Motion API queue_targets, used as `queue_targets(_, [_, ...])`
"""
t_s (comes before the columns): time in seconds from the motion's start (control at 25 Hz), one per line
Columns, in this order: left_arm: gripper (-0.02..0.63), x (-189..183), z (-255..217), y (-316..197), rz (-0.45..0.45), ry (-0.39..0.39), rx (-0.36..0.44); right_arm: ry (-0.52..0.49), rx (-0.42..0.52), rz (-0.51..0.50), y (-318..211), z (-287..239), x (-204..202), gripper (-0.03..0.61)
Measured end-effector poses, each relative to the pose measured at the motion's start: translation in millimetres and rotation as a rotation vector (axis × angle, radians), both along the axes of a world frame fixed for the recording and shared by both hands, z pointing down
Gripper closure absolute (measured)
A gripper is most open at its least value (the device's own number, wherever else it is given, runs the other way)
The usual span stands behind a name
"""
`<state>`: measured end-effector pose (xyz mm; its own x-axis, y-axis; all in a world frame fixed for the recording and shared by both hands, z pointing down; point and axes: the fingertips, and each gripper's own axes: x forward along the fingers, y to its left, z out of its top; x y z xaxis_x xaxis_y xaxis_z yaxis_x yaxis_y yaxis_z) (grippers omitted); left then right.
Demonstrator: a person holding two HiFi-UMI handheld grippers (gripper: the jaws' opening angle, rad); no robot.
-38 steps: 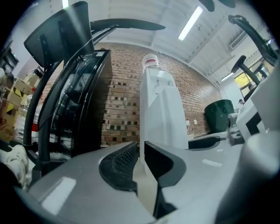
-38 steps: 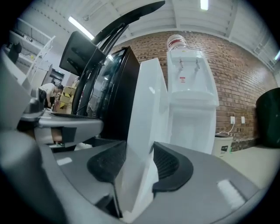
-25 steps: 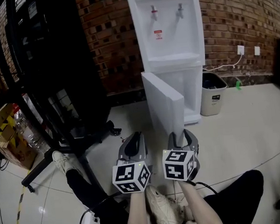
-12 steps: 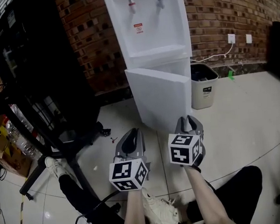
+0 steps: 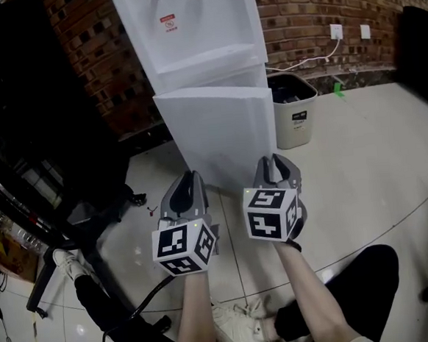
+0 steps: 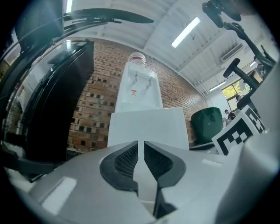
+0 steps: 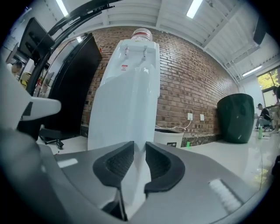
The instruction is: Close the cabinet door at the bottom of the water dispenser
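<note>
Cabinet door at water dispenser base: upright, long axis vertical, ajar, face toward the person. Right tool jaws, just been closing, pinch its free edge. Left tool pressed together, empty.

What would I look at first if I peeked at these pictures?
The tall white water dispenser stands at the top middle, against the brick wall, with its cabinet door swung out toward us. Right below are two tools with checkered cubes. The left hand-held gripper is empty. The right hand-held gripper has just been closing its jaws, and the door's edge is between them.
</note>
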<state>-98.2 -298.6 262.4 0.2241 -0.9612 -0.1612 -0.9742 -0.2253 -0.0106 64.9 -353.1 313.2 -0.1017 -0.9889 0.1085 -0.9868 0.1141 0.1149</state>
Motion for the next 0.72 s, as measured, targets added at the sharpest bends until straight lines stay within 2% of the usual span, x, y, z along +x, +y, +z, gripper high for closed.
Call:
queue_targets(0.2, [0.568, 9, -5, -15, -0.009, -0.018, 0.026, 0.004, 0.011, 0.003, -13, 0, 7, 0.497])
queue_targets(0.6, [0.577, 11, 14, -55, -0.016, 0.069, 0.0, -0.002, 0.028, 0.033, -46, -2, 24, 0.503])
queue_targets(0.72, [0.577, 18, 20, -64, -0.008, 0.061, -0.014, -0.001, 0.027, 0.043, -55, -1, 27, 0.505])
